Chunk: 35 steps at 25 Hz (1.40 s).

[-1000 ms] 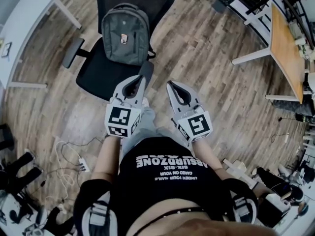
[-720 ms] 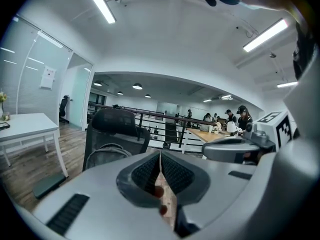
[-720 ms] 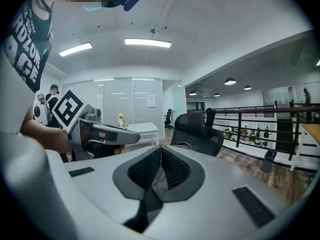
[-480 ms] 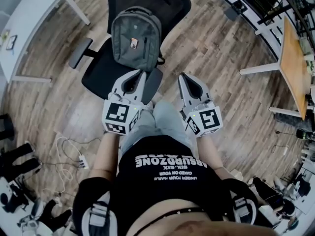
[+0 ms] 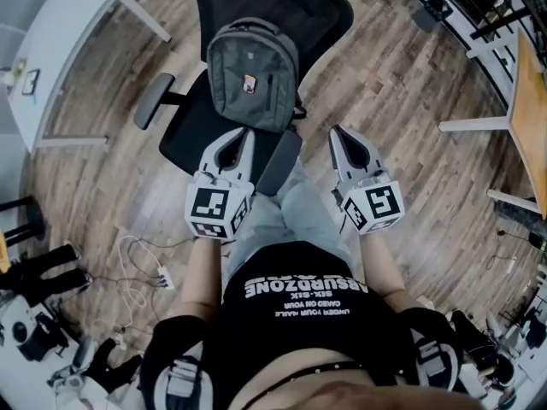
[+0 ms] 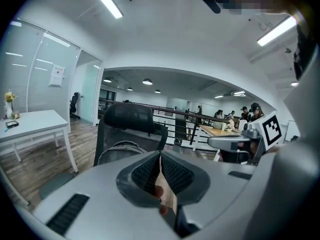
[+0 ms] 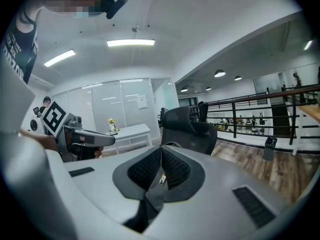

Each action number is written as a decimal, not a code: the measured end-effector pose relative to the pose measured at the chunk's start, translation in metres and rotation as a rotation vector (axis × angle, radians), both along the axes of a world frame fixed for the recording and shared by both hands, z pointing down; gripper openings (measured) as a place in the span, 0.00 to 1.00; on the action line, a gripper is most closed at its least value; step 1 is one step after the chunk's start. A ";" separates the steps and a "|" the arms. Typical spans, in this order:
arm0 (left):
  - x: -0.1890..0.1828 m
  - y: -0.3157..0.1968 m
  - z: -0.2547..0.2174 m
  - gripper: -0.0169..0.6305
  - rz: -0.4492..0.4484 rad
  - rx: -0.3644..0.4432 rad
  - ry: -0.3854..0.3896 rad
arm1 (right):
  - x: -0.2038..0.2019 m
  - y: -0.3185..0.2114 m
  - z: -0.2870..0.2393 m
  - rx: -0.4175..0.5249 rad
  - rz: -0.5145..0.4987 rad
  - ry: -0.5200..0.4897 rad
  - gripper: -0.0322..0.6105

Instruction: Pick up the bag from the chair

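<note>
Before bag [image 5: 254, 73], left hand-held gripper [image 5: 243, 136] closed

The bag [image 5: 253, 73] in the upper middle is grey woven cloth, matt. The chair [image 5: 184, 131] has matt black fabric. The floor [image 5: 102, 186] is wood planks with a light sheen. The left gripper [image 5: 242, 133] and the right gripper [image 5: 338, 131] are smooth grey plastic, with dark ribbed pads [image 6: 144, 174]. The table [image 5: 60, 41] at the upper left is smooth and white.

Bare floor [image 5: 402, 101] flanks the chair [image 5: 192, 135]; its armrests [image 5: 154, 101] seem to hem the bag [image 5: 252, 75].
</note>
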State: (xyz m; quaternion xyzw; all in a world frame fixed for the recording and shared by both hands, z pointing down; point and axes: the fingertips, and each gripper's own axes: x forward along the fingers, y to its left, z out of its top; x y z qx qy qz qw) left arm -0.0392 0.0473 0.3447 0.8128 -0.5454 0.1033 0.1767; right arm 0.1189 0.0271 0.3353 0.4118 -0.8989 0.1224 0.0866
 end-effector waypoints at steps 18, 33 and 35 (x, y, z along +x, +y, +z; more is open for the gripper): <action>-0.026 -0.092 0.041 0.07 -0.032 -0.077 0.010 | -0.041 -0.095 0.045 -0.097 -0.095 0.079 0.11; -0.082 -0.147 0.111 0.07 -0.123 -0.133 -0.030 | -0.073 -0.138 0.116 -0.199 -0.131 0.122 0.20; -0.091 -0.154 0.123 0.07 -0.140 -0.137 -0.043 | -0.075 -0.142 0.127 -0.208 -0.135 0.128 0.21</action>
